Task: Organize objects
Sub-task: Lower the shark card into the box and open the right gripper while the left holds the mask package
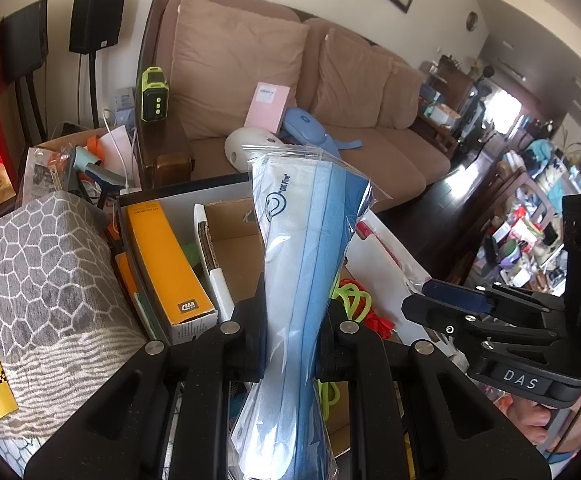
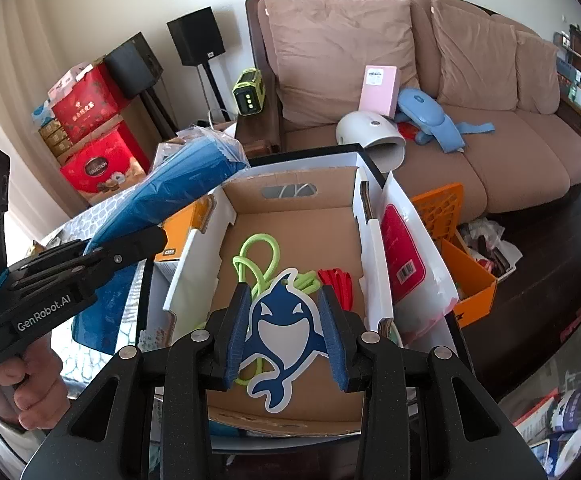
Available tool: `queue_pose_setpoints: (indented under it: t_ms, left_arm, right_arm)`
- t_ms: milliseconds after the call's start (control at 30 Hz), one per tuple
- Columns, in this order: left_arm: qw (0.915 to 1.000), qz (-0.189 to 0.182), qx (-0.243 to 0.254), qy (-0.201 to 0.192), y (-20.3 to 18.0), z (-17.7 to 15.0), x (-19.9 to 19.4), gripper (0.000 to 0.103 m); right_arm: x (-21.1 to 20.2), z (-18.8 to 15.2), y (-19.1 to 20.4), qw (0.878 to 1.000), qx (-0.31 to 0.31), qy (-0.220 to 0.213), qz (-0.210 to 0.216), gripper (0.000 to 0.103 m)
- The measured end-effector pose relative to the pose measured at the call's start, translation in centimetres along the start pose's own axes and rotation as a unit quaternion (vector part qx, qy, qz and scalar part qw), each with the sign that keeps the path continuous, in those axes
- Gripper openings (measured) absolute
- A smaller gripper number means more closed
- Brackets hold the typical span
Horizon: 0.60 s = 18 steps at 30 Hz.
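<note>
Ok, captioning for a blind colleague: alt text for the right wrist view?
The right gripper holds a blue shark tag over an open cardboard box containing a green cord. At left, the left gripper holds a blue bag.

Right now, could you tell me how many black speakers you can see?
2, both on stands left of the sofa: the left speaker above the red boxes, the right speaker nearer the sofa. More may be hidden.

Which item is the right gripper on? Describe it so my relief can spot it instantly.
Find the open cardboard box in front of the brown sofa. Above its floor, the right gripper pinches a flat cut-out shark: blue and white, unlike the green cord and red strap beside it.
</note>
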<state>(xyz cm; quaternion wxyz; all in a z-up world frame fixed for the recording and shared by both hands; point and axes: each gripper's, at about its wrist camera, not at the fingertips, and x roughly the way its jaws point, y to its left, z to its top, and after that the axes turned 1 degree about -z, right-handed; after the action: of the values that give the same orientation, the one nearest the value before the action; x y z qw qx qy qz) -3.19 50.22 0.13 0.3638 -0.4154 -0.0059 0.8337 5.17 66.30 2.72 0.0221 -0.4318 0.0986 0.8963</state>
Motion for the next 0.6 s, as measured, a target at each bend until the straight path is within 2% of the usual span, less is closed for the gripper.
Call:
queue_pose_setpoints:
  t_ms: [600]
  left_arm:
    - [1.0000, 0.001, 0.000, 0.003, -0.04, -0.07, 0.24, 0.015]
  right_arm:
    - [0.43, -0.28, 0.01, 1.000, 0.000, 0.008, 0.001, 0.035]
